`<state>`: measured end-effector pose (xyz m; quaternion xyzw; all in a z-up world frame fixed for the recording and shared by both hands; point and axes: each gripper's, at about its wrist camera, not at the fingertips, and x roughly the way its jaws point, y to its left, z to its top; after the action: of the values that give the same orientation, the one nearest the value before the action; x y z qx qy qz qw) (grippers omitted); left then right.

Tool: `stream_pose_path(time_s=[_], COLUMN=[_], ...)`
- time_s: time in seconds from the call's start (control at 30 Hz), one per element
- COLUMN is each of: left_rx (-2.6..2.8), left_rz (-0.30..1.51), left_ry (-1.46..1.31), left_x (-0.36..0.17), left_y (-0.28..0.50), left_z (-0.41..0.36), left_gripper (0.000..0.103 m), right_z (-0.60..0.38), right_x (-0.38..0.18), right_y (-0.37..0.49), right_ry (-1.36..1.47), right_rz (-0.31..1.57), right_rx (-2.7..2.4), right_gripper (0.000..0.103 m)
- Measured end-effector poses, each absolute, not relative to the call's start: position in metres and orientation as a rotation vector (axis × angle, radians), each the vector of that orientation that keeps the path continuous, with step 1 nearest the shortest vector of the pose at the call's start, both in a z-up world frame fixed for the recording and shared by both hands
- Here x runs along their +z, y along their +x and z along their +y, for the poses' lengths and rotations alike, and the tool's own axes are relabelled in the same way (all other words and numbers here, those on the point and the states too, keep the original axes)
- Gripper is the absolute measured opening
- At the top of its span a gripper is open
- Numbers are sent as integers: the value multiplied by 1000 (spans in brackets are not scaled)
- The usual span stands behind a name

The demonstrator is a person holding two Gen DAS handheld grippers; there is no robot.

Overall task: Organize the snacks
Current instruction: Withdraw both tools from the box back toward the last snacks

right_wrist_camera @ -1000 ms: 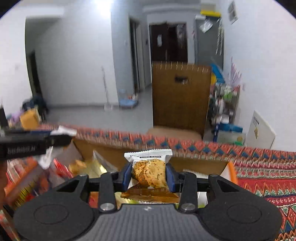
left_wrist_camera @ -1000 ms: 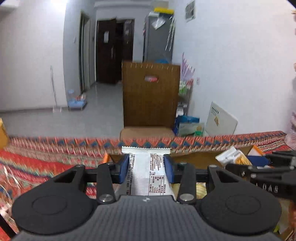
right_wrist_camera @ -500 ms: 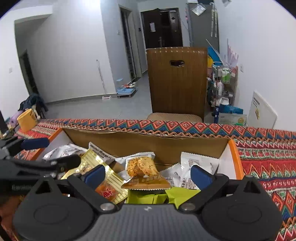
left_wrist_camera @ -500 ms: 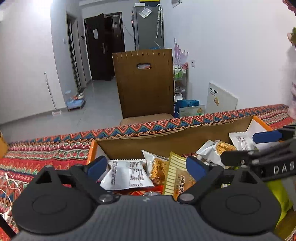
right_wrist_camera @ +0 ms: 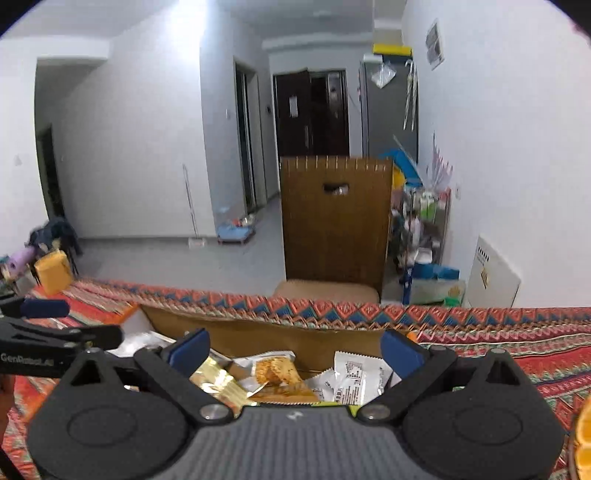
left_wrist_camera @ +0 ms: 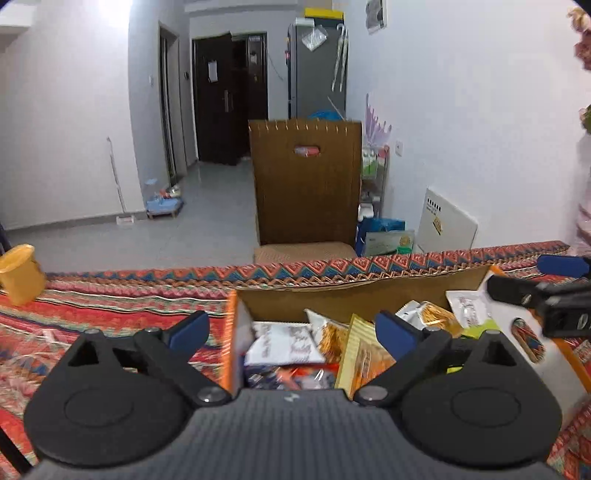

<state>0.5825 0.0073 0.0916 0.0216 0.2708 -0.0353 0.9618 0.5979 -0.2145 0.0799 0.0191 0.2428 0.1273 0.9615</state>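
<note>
Now both tongs, left (left_wrist_camera: 291, 328) and right (right_wrist_camera: 295, 345), gape empty above one snack box (left_wrist_camera: 362, 291).

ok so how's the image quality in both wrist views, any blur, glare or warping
Left wrist view: ceiling light blown out top left, fisheye bends the walls, the yellow cup and tablecloth smear with motion blur. Right wrist view: glare at the ceiling, dark vignette corners, the cardboard box and its snacks slightly soft, left edge blurred.
</note>
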Motion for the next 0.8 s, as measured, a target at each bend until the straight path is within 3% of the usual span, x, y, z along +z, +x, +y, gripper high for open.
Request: stream_pose_path(time_s=[0.37,0.8], left_rx=[-168,-89], left_rz=[368,370], left_ry=[68,-64], left_x=[149,109], left_y=[382,168], left_z=[18,37], left_gripper=[103,103], right_z=[-239,-245], right_x=[137,105], right_y=[434,187], right_ry=[-42,-51], right_rz=[372,319], right_rx=[281,348], right_gripper=[103,103])
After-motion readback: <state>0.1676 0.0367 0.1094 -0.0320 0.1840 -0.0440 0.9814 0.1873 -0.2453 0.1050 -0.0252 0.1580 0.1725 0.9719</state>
